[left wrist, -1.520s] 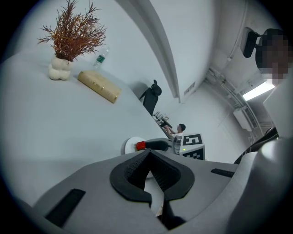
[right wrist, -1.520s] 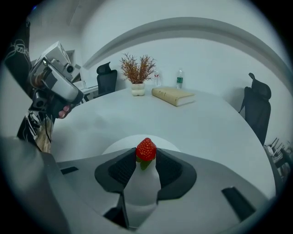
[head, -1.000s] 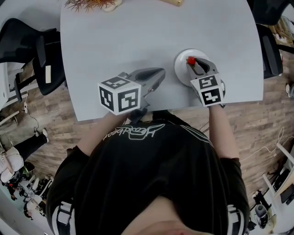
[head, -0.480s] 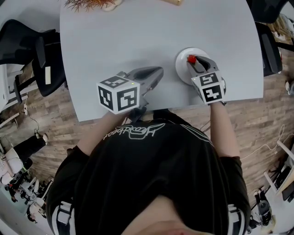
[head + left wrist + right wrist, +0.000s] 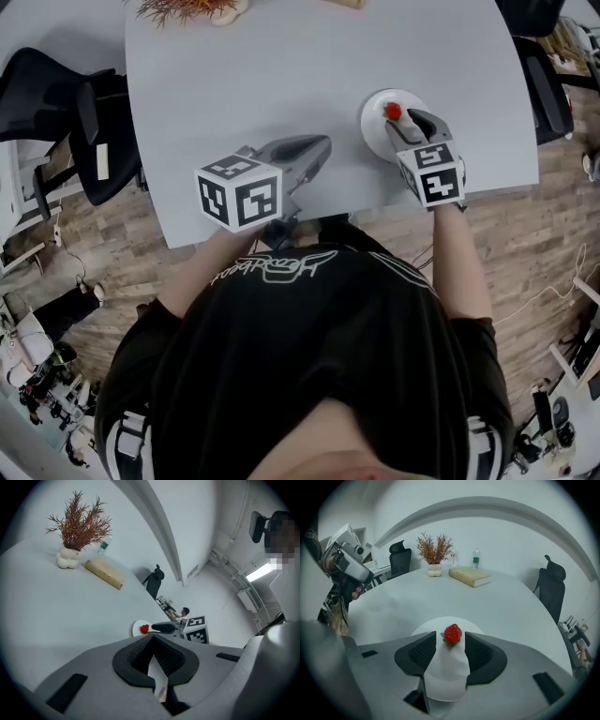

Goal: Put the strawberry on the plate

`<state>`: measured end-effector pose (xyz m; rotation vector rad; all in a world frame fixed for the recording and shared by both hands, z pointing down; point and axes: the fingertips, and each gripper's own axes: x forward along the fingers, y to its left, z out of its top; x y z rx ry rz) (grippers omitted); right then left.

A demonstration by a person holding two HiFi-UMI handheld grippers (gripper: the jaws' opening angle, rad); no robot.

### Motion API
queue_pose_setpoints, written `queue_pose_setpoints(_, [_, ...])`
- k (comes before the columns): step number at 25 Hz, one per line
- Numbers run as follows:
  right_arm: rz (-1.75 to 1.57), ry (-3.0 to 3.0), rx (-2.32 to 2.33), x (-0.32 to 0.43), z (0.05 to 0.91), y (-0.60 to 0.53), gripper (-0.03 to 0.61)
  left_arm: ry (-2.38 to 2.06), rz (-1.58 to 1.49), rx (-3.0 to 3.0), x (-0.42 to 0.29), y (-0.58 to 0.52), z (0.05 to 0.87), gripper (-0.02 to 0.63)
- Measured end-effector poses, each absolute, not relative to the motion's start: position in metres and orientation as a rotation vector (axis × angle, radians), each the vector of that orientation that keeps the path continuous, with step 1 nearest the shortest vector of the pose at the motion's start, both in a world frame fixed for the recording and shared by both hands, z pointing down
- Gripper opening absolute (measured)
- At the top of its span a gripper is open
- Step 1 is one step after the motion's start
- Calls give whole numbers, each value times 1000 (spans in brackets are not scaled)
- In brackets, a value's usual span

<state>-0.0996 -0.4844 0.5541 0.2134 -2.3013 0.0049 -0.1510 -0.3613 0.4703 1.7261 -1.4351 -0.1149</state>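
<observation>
A red strawberry (image 5: pixel 453 633) rests on the small round white plate (image 5: pixel 423 627) near the table's front right edge. My right gripper (image 5: pixel 450 637) points down at it. Its jaws have just been opening and now stand open, with the berry between their tips and a thin gap on each side. In the head view the strawberry (image 5: pixel 393 112) lies on the plate (image 5: pixel 371 111) just ahead of the right gripper (image 5: pixel 401 122). My left gripper (image 5: pixel 322 150) hovers low over the table left of the plate, shut and empty. The left gripper view shows the strawberry (image 5: pixel 144 629) far off.
The grey table (image 5: pixel 281 75) has a dried plant in a white vase (image 5: pixel 434 566), a book (image 5: pixel 469 577) and a water bottle (image 5: pixel 476 558) at its far side. Black office chairs (image 5: pixel 66 103) stand at both sides. The table's front edge runs just under both grippers.
The right gripper's jaws have spread and let go of the strawberry, which now lies free on the plate. Both hands have stayed about where they were.
</observation>
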Motion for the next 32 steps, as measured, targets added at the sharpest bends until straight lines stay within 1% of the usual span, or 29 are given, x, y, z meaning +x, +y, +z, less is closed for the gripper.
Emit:
queue_pose_setpoints(10, [21,-2454,386,-68,473,-443,164,-1418,-97,1864,-137,-325,428,6])
queue_pose_setpoints(17, [-2,-2579,475,-35,405,-375,163,-1386,-101,1986,-115,-286,391,6])
queue_pose_setpoints(18, [-10,-2598,492,-29,396,-364,155,-1379,-99,2006,-111,-279,385,6])
queue_pose_setpoints(23, [-34,-2686,581,-1,356,-305,67,-1351,-87,2101,-90,-237,356,6])
queue_pose_setpoints(32, [97,-2819,663,27,327,-192,17,-1295,-31,2242,-65,-152,328,6])
